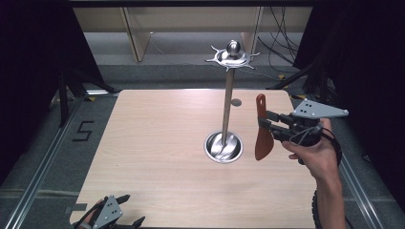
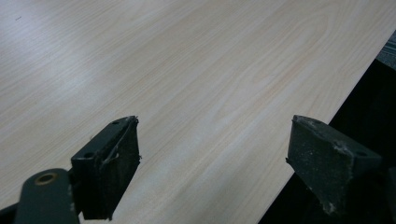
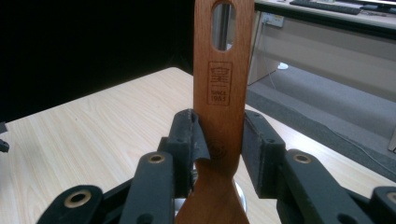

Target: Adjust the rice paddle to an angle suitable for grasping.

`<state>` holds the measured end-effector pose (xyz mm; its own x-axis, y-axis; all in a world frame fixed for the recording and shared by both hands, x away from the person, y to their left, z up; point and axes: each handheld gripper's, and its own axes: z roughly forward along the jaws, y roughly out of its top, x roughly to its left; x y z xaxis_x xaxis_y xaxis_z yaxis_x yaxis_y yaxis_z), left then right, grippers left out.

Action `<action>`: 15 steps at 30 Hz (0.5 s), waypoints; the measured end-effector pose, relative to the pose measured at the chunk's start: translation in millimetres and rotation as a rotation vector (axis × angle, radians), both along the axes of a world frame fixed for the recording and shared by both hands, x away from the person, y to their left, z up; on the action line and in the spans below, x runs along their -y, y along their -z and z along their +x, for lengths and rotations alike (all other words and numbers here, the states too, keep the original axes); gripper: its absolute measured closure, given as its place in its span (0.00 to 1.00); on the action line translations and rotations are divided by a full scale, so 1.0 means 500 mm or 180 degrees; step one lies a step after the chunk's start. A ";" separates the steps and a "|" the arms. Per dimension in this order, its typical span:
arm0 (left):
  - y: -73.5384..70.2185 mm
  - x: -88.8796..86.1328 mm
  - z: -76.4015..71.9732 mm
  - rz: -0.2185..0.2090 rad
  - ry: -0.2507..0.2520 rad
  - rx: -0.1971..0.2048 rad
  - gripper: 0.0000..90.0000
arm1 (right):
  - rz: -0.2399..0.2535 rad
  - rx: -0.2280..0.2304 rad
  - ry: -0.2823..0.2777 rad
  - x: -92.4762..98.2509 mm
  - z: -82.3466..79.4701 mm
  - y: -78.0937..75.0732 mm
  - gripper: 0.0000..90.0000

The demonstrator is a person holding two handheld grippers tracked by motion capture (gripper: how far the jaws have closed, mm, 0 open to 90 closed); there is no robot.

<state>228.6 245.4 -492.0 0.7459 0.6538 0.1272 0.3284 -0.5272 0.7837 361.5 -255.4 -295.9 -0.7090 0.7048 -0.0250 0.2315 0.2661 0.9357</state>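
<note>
Tongs, 2 pairs: left tongs point(image 1: 128, 210) at near tabletop point(image 1: 157, 143) edge, spread wide, empty. 1 steel stand point(image 1: 224, 143) just left of right tongs point(image 1: 268, 125), which clamp 1 wooden spatula point(image 1: 261, 131) by its handle, blade hanging below.

Looks like a lab: black curtains hanging round the bench point(image 1: 157, 143), cables point(image 1: 282, 38) trailing behind it.

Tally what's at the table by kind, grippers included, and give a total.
Wooden spatula, held upright in the right gripper: 1
Metal hanging stand with hooked top and round base: 1
Hand-held grippers, the right one and the left gripper at the near table edge: 2
Total: 4
</note>
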 end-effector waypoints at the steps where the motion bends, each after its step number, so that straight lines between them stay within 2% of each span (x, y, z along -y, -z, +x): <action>1: 0.001 0.001 0.000 -0.0034 -0.0014 0.0000 0.18 | -0.0009 0.0026 -0.0018 0.001 0.001 -0.004 0.75; 2: 0.001 0.003 -0.001 -0.0067 -0.0032 -0.0001 0.18 | -0.0007 0.0064 -0.0002 0.001 0.001 -0.009 0.75; 3: 0.001 0.003 -0.001 -0.0063 -0.0030 -0.0002 0.18 | 0.0013 0.0030 -0.0020 0.000 -0.001 -0.014 0.75; 4: 0.002 0.003 -0.001 -0.0071 -0.0035 -0.0020 0.18 | -0.0014 0.0136 -0.0026 0.002 0.002 -0.021 0.75; 5: 0.001 0.002 -0.001 -0.0054 -0.0031 -0.0013 0.18 | 0.0004 0.0086 -0.0048 0.001 0.000 -0.025 0.74; 7: 0.001 0.002 0.000 -0.0061 -0.0032 0.0003 0.18 | 0.0015 0.0129 -0.0039 0.002 0.000 -0.037 0.75; 8: 0.001 0.003 -0.001 -0.0065 -0.0031 -0.0004 0.18 | 0.0045 0.0085 -0.0025 0.001 -0.002 -0.043 0.75; 9: 0.002 0.004 -0.002 -0.0090 -0.0053 -0.0061 0.18 | 0.0034 0.0101 -0.0027 0.000 -0.001 -0.049 0.75; 11: 0.002 0.003 -0.002 -0.0085 -0.0051 -0.0048 0.18 | 0.0007 0.0185 -0.0030 0.001 0.005 -0.059 0.75; 13: 0.001 0.003 -0.001 -0.0064 -0.0029 0.0000 0.18 | 0.0084 0.0130 -0.0049 -0.005 0.007 -0.066 0.75; 15: 0.001 0.002 -0.001 -0.0064 -0.0030 -0.0003 0.18 | 0.0053 0.0186 -0.0052 -0.005 0.013 -0.074 0.75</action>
<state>228.3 244.2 -492.5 0.7399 0.6630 0.1135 0.3338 -0.5084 0.7938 368.0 -252.9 -259.0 -0.7181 0.6937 -0.0553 0.1720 0.2538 0.9518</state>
